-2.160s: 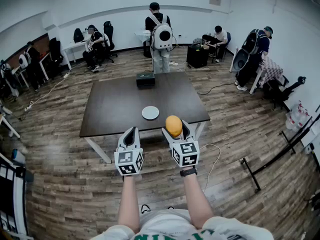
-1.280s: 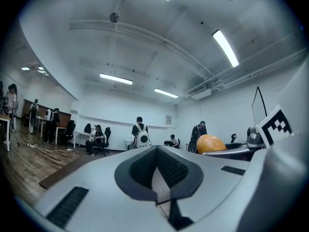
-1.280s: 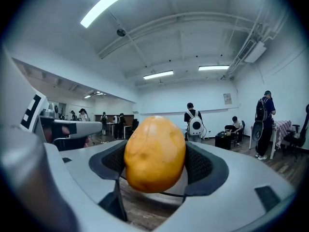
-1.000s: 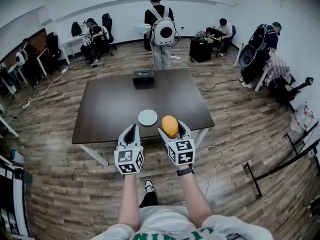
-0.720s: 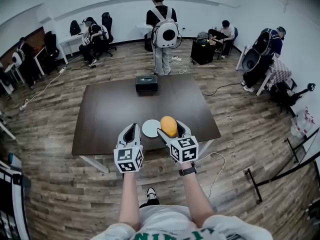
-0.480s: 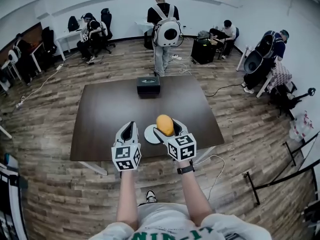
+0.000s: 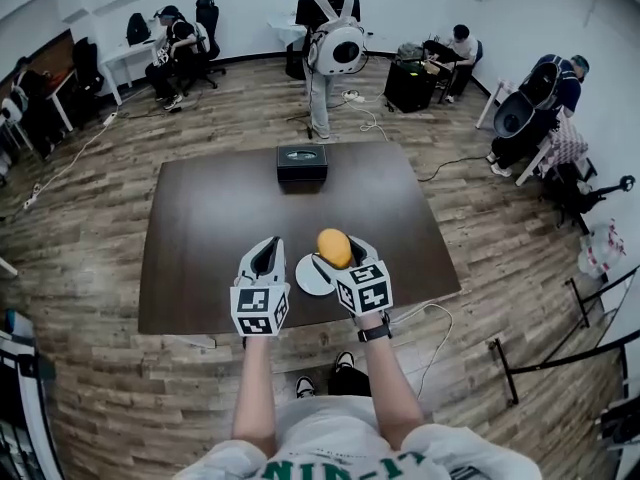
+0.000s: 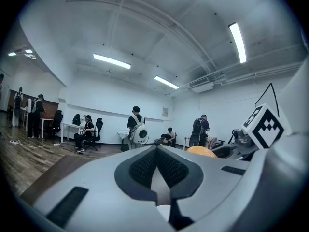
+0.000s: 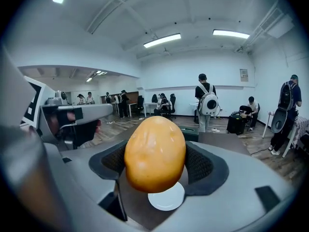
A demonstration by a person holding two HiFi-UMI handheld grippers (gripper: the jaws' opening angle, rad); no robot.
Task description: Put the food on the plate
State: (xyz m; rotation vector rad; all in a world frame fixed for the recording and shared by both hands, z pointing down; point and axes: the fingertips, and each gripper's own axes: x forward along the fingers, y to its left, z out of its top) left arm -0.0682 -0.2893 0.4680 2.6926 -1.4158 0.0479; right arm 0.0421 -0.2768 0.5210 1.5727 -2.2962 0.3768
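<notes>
A yellow-orange rounded food item (image 7: 334, 247) is clamped between the pads of my right gripper (image 7: 338, 258), which is shut on it. In the right gripper view the food (image 9: 154, 151) hangs just above and in front of the small white plate (image 9: 166, 200). The plate (image 7: 307, 276) lies on the dark brown table (image 7: 220, 228) near its front edge, partly hidden by the right gripper. My left gripper (image 7: 266, 260) hovers just left of the plate, its jaws shut with nothing in them (image 8: 157, 166). From the left gripper view the food (image 8: 200, 151) shows to the right.
A black box (image 7: 301, 162) sits at the far side of the table. A person with a white backpack (image 7: 330, 38) stands beyond it, and other people sit at desks along the walls. A white cable (image 7: 432, 320) lies on the wooden floor at the right.
The person has walked up to the table. Both grippers moved from over the floor to over the table's front edge, carrying the food to beside the plate.
</notes>
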